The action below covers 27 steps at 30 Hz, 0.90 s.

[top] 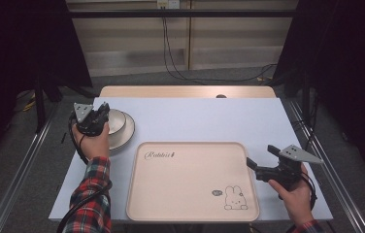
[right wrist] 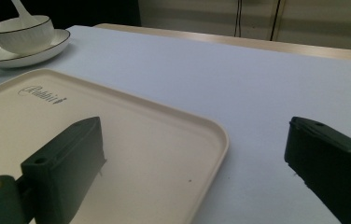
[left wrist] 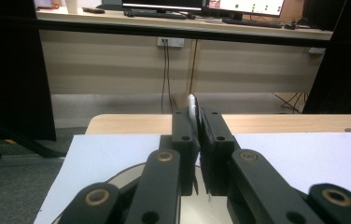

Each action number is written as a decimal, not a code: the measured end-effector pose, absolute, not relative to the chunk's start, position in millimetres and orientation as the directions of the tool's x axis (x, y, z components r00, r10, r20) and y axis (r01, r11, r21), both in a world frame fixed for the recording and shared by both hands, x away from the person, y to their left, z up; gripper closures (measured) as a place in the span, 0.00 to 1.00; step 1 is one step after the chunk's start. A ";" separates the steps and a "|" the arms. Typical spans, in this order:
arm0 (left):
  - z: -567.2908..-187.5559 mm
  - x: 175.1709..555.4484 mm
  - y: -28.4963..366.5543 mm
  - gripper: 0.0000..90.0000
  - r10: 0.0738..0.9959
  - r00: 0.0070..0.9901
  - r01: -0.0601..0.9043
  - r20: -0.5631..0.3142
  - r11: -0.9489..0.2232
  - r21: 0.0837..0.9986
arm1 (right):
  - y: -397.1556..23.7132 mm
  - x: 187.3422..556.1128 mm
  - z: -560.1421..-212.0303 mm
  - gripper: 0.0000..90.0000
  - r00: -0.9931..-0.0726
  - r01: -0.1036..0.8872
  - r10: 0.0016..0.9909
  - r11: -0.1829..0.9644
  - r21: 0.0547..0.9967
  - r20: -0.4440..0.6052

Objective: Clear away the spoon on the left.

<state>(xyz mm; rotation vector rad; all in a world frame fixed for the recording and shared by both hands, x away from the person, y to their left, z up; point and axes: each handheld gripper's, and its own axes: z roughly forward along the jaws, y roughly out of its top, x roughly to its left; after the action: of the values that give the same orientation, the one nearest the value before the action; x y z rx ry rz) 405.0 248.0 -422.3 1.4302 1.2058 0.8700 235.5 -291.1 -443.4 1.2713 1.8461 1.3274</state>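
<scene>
1. The left black two-jaw tool (top: 104,112) is clamped on the thin rim of a glossy white ceramic bowl (top: 116,120), which sits on a round white ceramic saucer (top: 126,132) at the counter's left.
2. A white spoon handle (right wrist: 20,10) rises from the bowl.
3. The right black tool (top: 260,158) hangs with jaws wide apart over the edge of a smooth cream rectangular tray (top: 190,184) with rounded corners.
4. A matte pale-blue sheet covers the wooden counter (top: 205,119).

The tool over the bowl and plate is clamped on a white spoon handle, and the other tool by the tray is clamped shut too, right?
Not quite. The right tool by the tray stands open, as the right gripper view shows. The left tool is indeed clamped on the spoon handle.
</scene>
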 end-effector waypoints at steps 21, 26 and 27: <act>-411.8 398.4 254.0 0.95 0.965 0.228 0.234 -0.126 0.071 0.970 | -289.5 236.2 -443.6 0.05 -0.419 0.376 0.904 0.088 0.923 0.084; -400.3 395.3 256.6 0.95 0.960 0.246 0.220 -0.137 0.082 0.972 | -289.4 236.0 -443.4 0.05 -0.419 0.375 0.904 0.087 0.923 0.085; -398.7 394.7 256.5 0.95 0.959 0.243 0.228 -0.143 0.087 0.970 | -289.5 236.0 -443.4 0.05 -0.419 0.375 0.904 0.087 0.923 0.085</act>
<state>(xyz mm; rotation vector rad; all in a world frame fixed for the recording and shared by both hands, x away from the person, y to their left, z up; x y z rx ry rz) 394.7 256.5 -398.7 1.3877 1.2167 0.8197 236.0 -289.5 -443.4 1.2553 1.8480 1.3179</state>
